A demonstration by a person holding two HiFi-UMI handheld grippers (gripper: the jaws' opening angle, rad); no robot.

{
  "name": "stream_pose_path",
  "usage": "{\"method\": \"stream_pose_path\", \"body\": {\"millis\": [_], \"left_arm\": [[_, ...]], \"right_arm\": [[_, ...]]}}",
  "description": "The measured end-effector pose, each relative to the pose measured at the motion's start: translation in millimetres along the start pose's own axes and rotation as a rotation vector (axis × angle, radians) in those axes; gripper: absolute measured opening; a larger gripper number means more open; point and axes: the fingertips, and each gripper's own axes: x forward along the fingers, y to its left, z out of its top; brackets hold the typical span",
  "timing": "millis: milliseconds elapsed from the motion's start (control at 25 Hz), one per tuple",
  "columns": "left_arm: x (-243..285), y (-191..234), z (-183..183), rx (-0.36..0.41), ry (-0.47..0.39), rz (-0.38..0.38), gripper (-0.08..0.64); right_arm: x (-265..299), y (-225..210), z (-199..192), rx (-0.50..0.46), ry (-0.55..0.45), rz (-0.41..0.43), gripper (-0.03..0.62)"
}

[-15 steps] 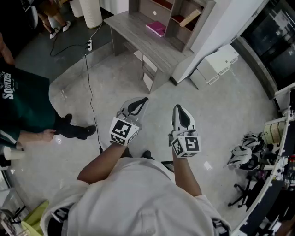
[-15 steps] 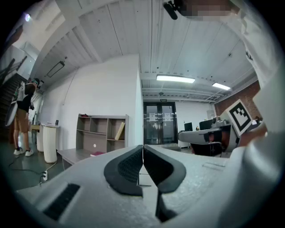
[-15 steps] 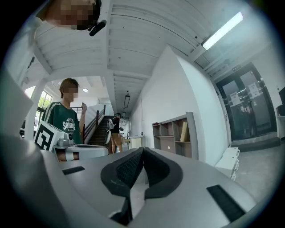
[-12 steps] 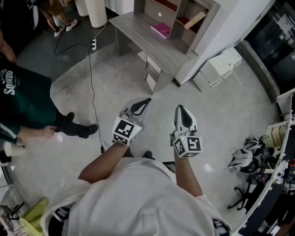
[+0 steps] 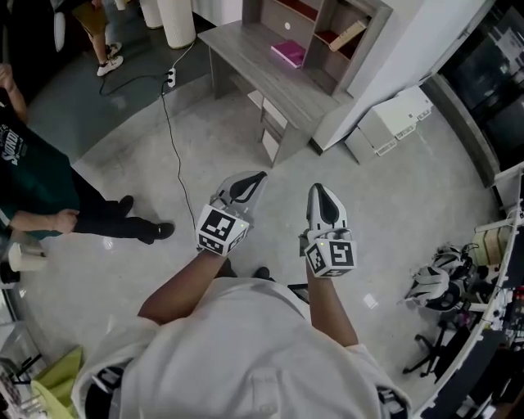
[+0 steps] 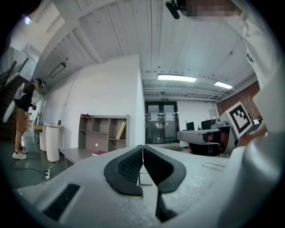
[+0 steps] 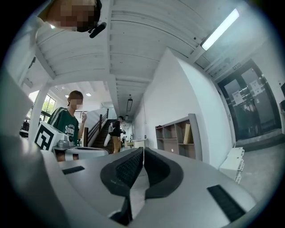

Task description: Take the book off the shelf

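Tan book [image 5: 350,33] leans in the shelf [image 5: 324,23] at the top middle. The left hand-held gripper [image 5: 255,177] and right hand-held gripper [image 5: 318,190] are closed on nothing, far below it. The person in green [image 5: 29,172] at the left has stepped back, and the shirt words are too blurry to read.

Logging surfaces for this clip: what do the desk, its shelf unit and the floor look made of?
Desk: grey wood-grain board, probably laminate, matte; streaks run along its top.
Shelf unit: seemingly the same grey board.
Floor: pale, mottled, likely polished concrete or similar; slightly glossy.
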Motion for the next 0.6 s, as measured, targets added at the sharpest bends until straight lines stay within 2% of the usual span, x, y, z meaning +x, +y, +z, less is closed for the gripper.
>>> {"method": "stream_pose_path", "body": {"millis": [600], "left_arm": [[19.0, -24.3, 2.1, 0.023, -0.004, 0.056, 0.017]], "right_arm": [[-23.7, -46.9, 0.2, 0.004, 0.011, 0.019, 0.017]]}}
